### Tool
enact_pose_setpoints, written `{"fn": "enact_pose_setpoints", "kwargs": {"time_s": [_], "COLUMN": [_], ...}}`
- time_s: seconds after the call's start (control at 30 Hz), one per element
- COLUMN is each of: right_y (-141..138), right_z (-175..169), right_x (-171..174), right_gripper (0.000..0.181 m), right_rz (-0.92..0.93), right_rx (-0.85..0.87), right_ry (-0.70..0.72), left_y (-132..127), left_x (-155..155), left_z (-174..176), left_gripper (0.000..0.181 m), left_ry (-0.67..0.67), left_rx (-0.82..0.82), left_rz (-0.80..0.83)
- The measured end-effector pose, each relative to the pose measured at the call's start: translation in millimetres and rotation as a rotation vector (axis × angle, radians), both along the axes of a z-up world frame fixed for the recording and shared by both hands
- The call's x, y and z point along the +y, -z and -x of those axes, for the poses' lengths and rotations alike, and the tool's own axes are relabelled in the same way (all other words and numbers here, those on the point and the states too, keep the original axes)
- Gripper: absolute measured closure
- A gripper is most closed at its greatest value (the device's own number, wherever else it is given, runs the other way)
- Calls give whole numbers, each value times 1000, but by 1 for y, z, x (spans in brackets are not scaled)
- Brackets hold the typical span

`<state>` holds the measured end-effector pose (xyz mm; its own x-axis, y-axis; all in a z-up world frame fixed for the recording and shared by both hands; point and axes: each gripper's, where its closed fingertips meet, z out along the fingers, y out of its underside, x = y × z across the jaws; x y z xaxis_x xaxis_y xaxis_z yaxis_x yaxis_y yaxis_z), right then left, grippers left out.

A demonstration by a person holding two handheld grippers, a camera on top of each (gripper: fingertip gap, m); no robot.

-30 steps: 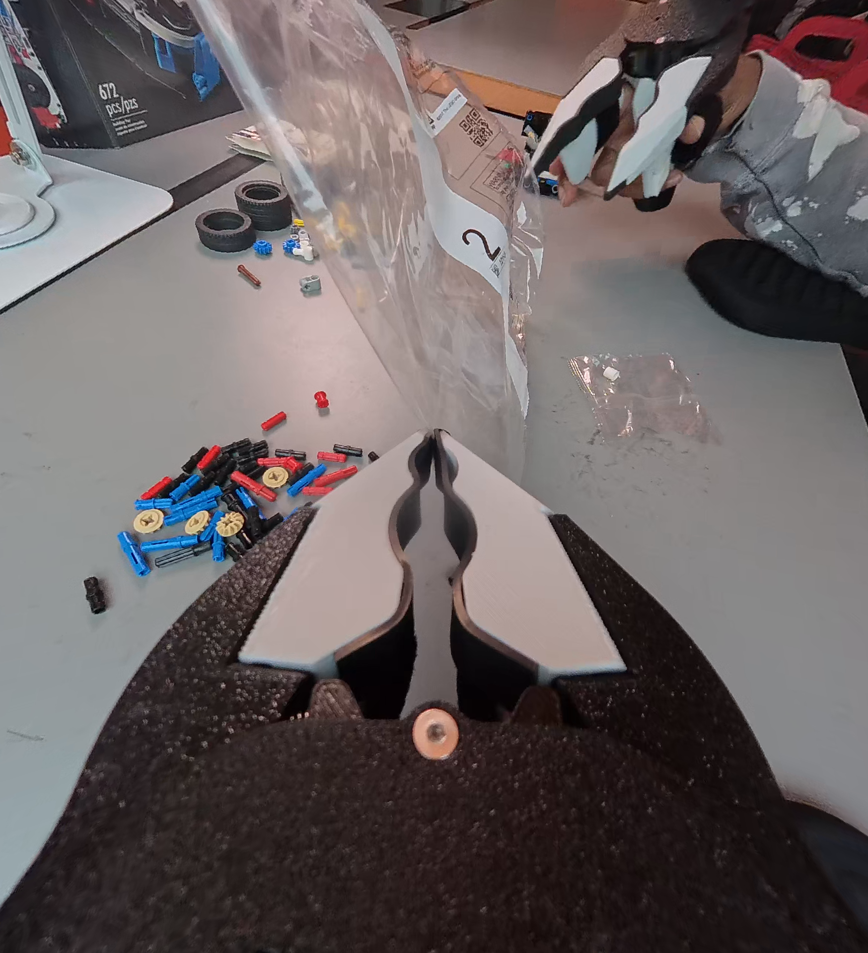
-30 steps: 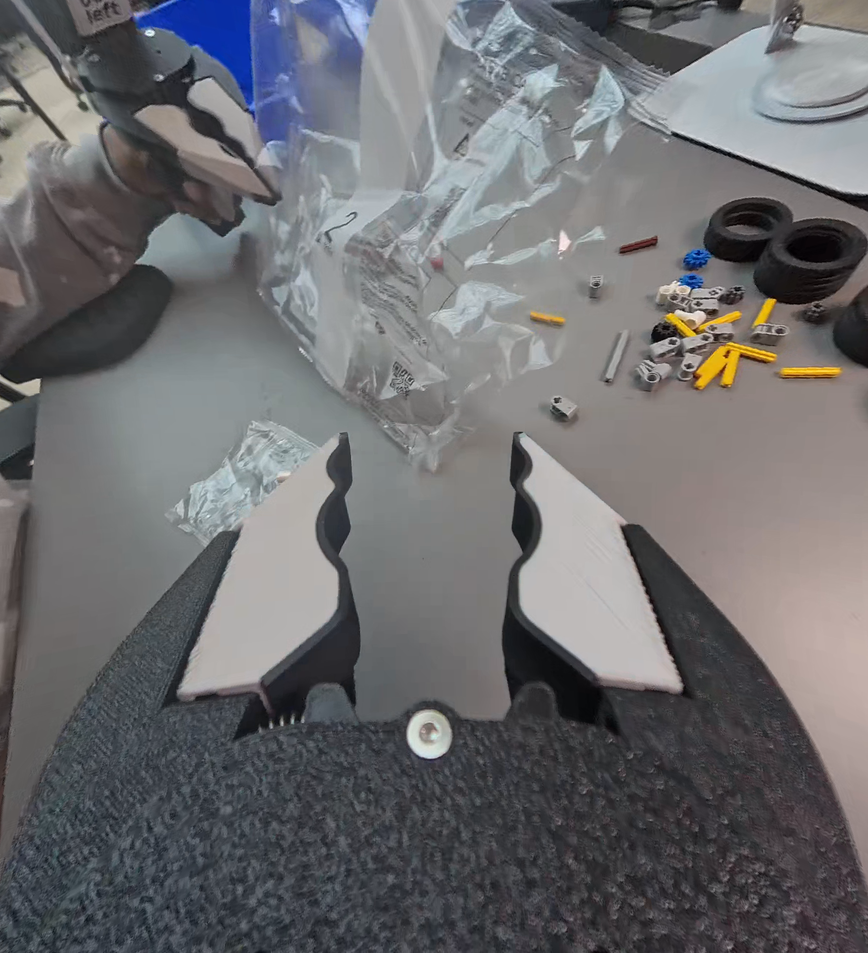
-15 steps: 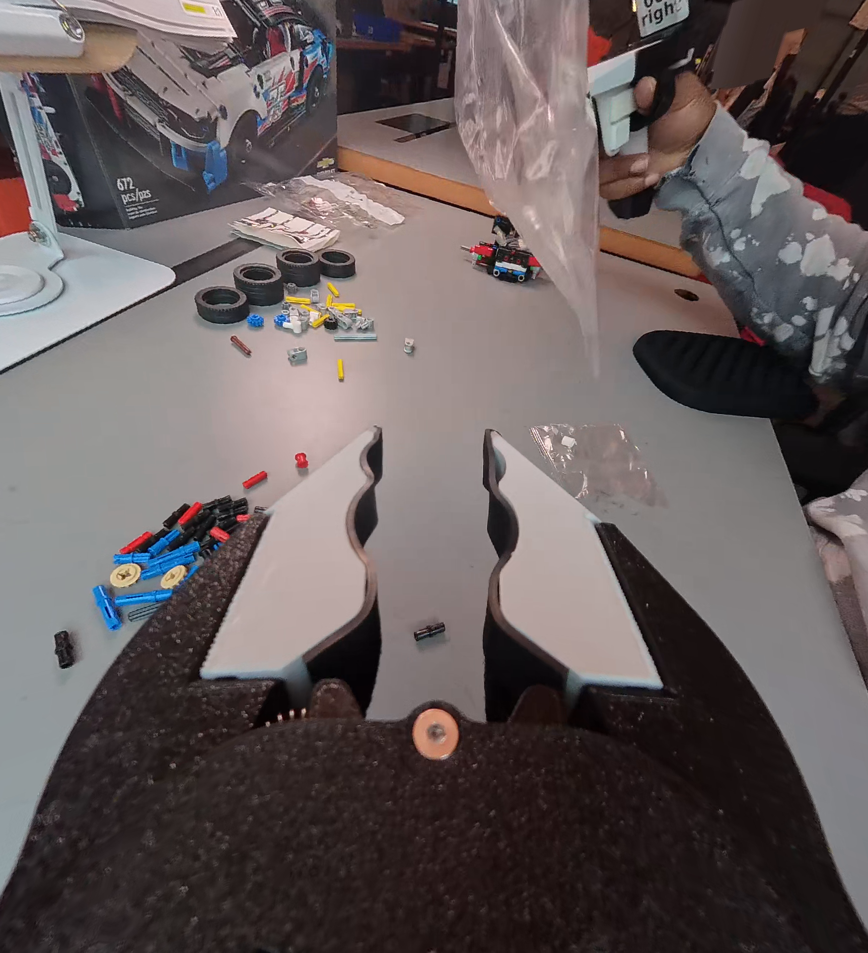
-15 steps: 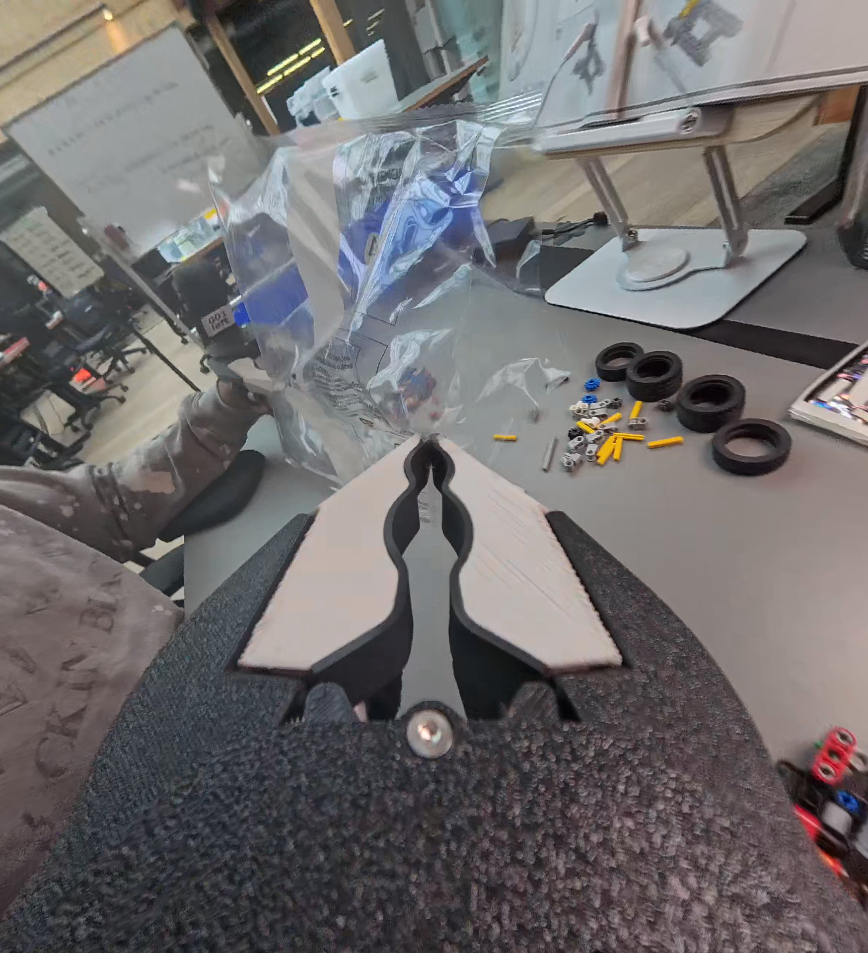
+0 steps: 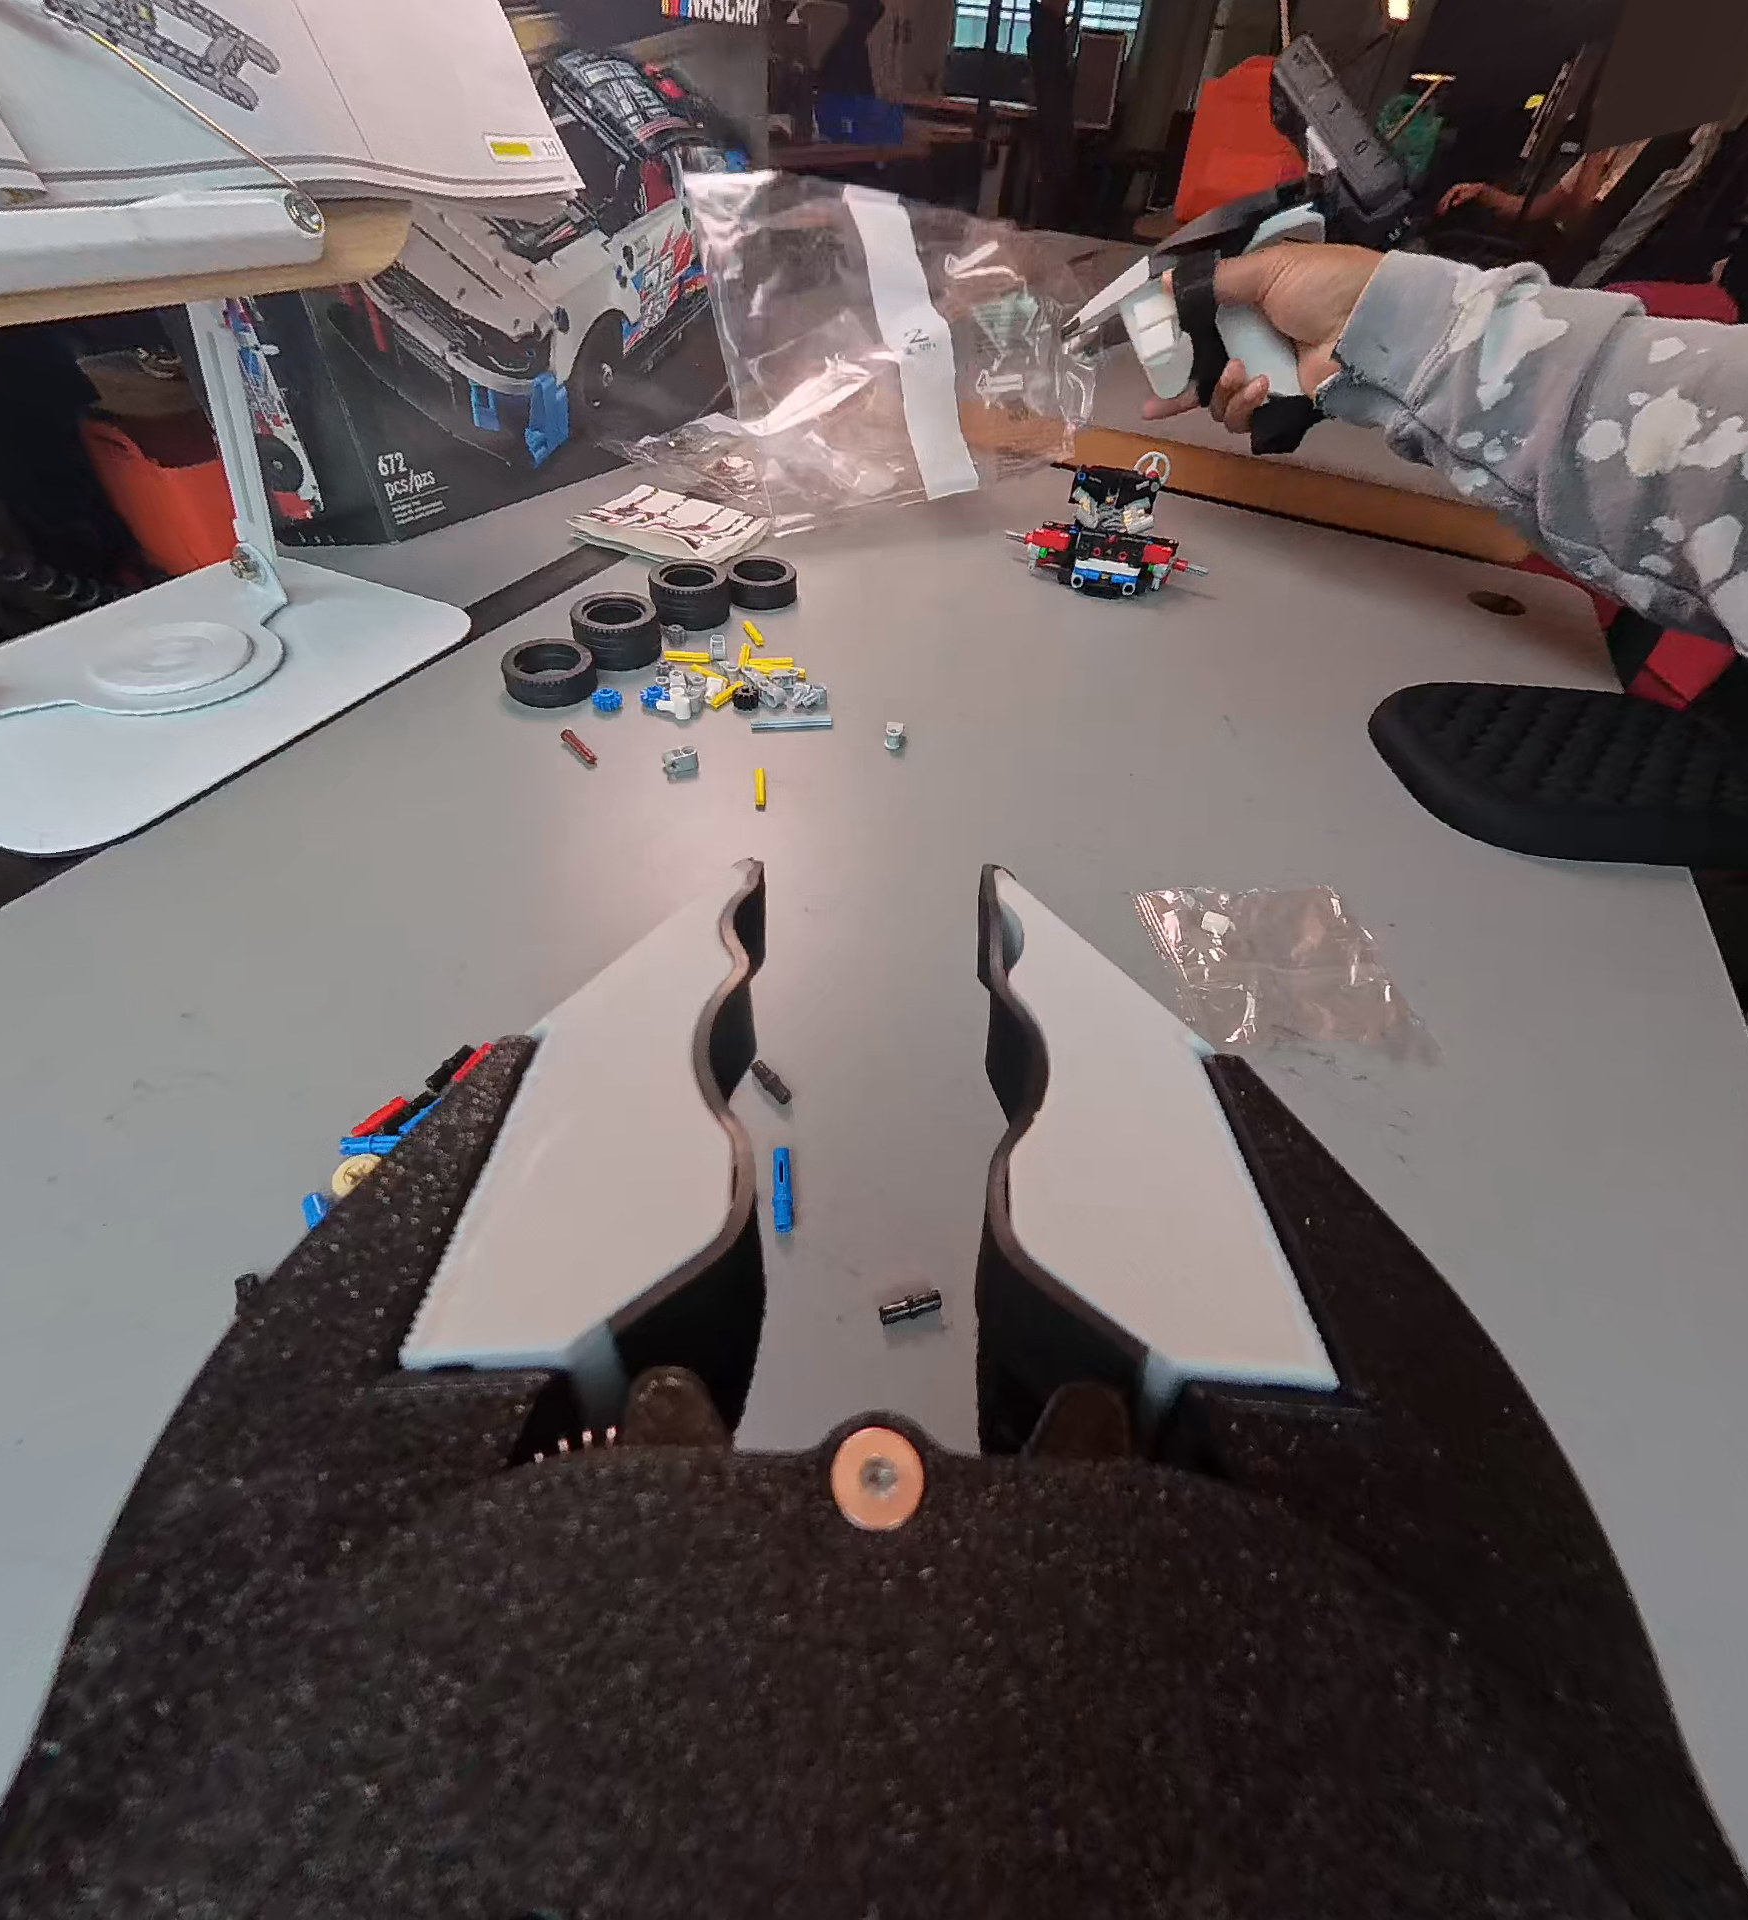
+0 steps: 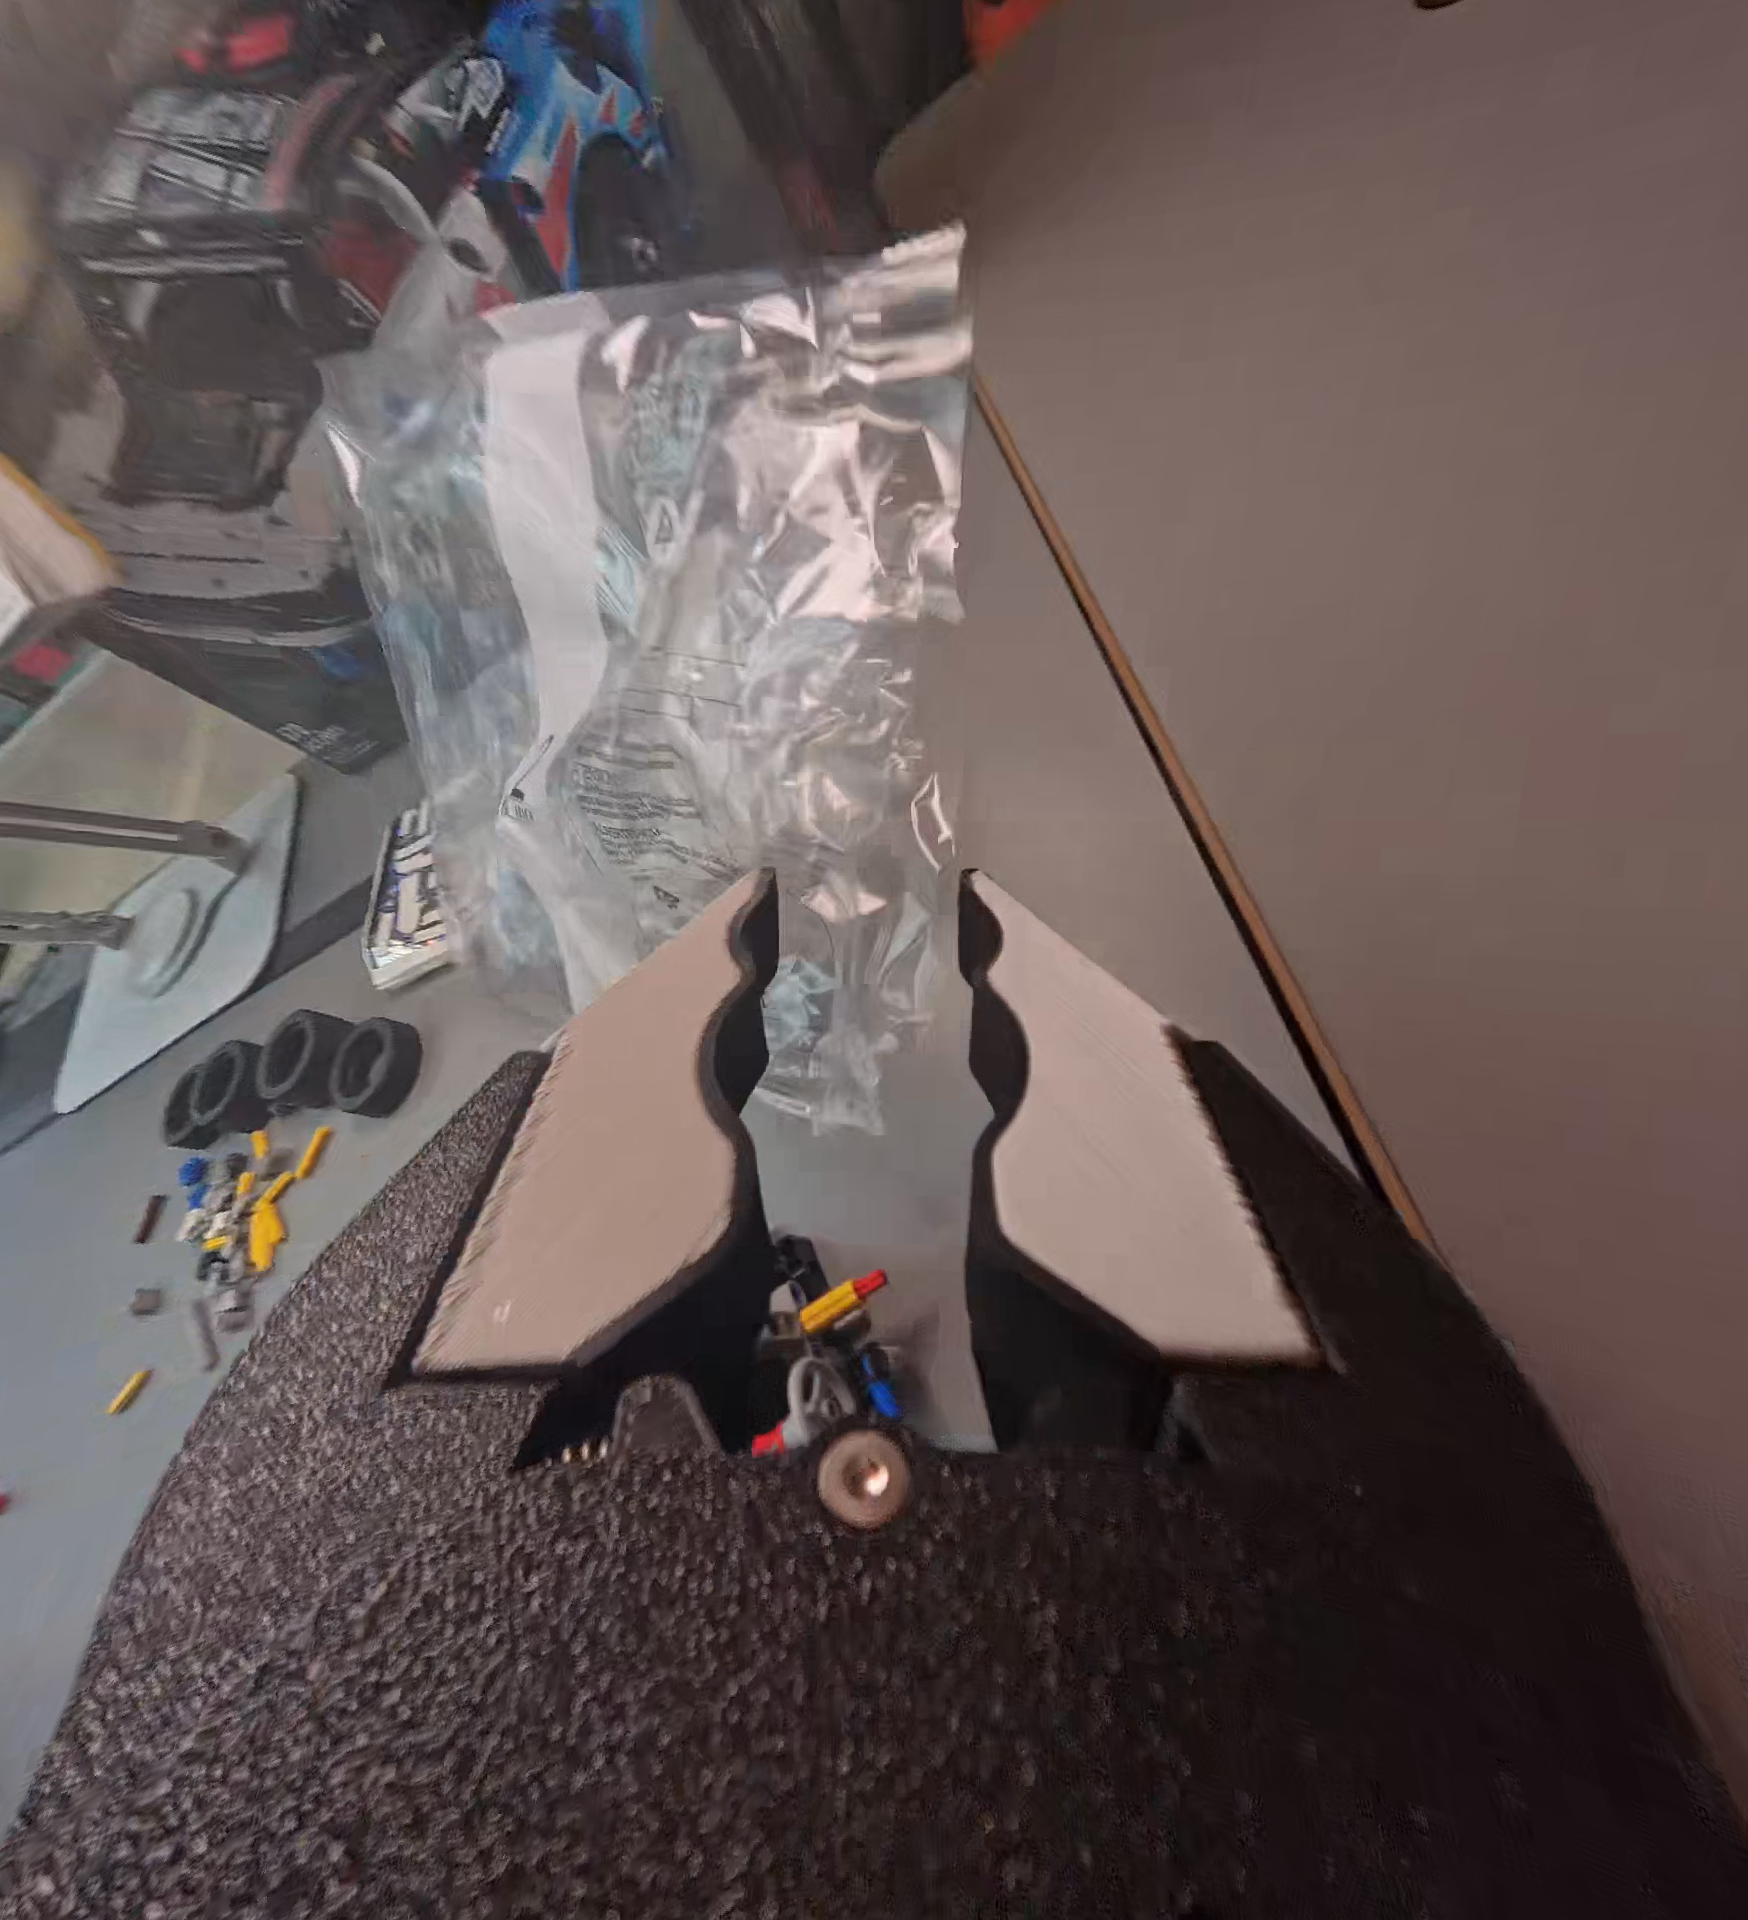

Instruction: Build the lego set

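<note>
The right gripper (image 6: 868,914), fingers parted, is letting go of the empty clear bag (image 6: 683,644), which is floating just beyond the fingertips, away from the partly built model (image 5: 1109,535). The left gripper (image 5: 870,904) is hovering released; loose pins (image 5: 783,1190) are lying between its fingers on the desk (image 5: 434,935). Clearing the bag well away from the parts is advisable.

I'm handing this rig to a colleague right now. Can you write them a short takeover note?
Left gripper: open, empty, low over the grey table.
Right gripper: open, the big clear bag just ahead of its tips; whether it still touches them is unclear.
Parts: four tyres beside a yellow and grey pile; blue, red and black pins by the left finger; loose blue pin; small clear bag to the right.
Done: a small chassis is assembled.
Left: everything else, tyres included.
</note>
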<state>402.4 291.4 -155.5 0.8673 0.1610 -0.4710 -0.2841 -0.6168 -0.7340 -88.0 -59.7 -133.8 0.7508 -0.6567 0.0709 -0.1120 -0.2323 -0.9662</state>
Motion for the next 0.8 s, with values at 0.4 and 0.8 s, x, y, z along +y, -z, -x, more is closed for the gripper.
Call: {"fn": "enact_pose_setpoints", "kwargs": {"time_s": [0.4, 0.8], "right_y": [-110, 82], "right_z": [153, 293], "right_x": [-122, -371], "right_gripper": [154, 141], "right_rz": [-600, -42], "right_rx": [-176, -543], "right_ry": [-582, -1509], "left_y": [16, 24], "left_x": [3, 14], "left_z": [-9, -1], "left_gripper": [143, 148], "left_ry": [20, -92], "left_rx": [36, 132], "left_rz": [39, 10]}}
